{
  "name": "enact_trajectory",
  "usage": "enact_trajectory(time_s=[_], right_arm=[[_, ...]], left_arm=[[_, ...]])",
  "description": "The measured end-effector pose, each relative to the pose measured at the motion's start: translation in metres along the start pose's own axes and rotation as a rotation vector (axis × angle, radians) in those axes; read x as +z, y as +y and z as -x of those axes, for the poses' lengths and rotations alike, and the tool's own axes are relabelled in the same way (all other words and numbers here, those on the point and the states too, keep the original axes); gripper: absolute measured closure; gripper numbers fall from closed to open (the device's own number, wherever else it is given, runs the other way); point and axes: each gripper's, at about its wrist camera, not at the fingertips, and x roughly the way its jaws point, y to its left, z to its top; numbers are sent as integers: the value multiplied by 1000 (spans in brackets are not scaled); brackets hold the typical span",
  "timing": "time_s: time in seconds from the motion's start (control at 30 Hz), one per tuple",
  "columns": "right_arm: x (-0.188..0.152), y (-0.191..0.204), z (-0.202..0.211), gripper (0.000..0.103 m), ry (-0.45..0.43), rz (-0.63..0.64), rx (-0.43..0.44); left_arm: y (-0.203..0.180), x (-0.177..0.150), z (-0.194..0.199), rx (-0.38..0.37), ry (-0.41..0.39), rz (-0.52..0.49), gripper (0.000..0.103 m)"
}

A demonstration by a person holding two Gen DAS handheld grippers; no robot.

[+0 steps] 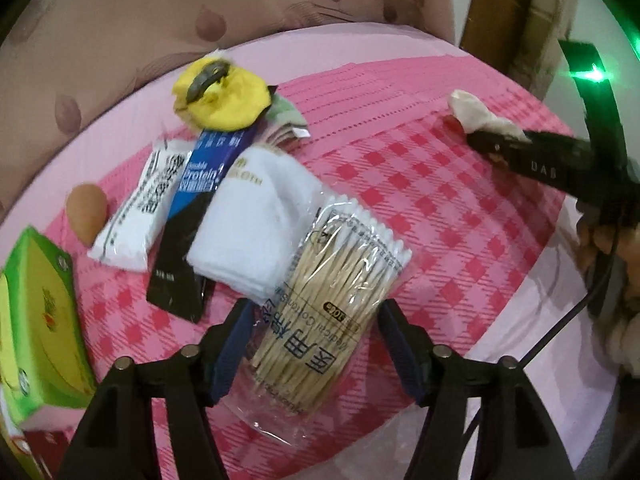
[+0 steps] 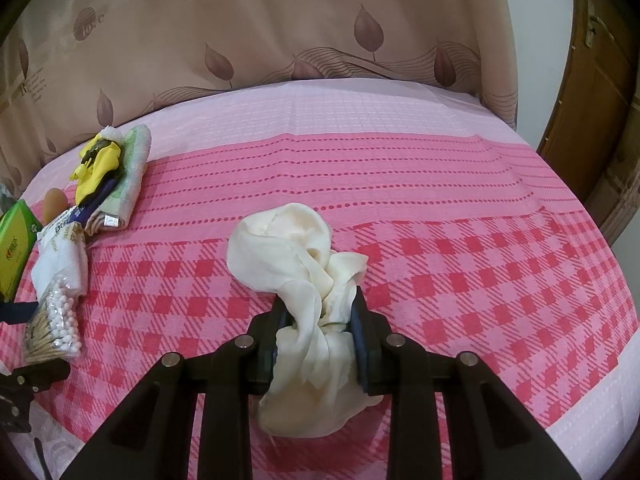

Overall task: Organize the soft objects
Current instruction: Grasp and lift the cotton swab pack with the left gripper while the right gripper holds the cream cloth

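Note:
My right gripper (image 2: 318,312) is shut on a crumpled cream cloth (image 2: 280,252) that rests on the pink checked tablecloth (image 2: 480,280); it also shows in the left wrist view (image 1: 480,118), held by the right gripper (image 1: 486,142). My left gripper (image 1: 316,320) is open, its fingers either side of a clear pack of cotton swabs (image 1: 336,292) without pinching it. A folded white towel (image 1: 248,220), a yellow cloth (image 1: 224,92) and a folded green towel (image 2: 128,176) lie in the pile on the left.
A white snack packet (image 1: 140,208), a blue protein sachet (image 1: 192,216), a brown egg (image 1: 86,212) and a green box (image 1: 36,328) lie at the left. A leaf-patterned curtain (image 2: 320,32) hangs behind; a wooden door (image 2: 600,100) stands to the right.

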Motion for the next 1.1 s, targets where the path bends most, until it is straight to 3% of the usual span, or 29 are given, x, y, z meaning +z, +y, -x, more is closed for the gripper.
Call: enact_trajectory(time_s=[0.13, 0.23, 0.73, 1.1], right_arm=[[0, 0, 0, 77, 0, 0, 0], [0, 0, 0, 77, -1, 2, -2], [1, 2, 1, 77, -1, 5, -4], [1, 3, 1, 76, -2, 6, -6]], left_arm=[[-2, -6, 6, 8, -17, 30, 65], [-3, -11, 11, 18, -24, 40, 70], [-1, -23, 38, -33, -58, 76, 74], [7, -29, 72, -29, -112, 103, 74]])
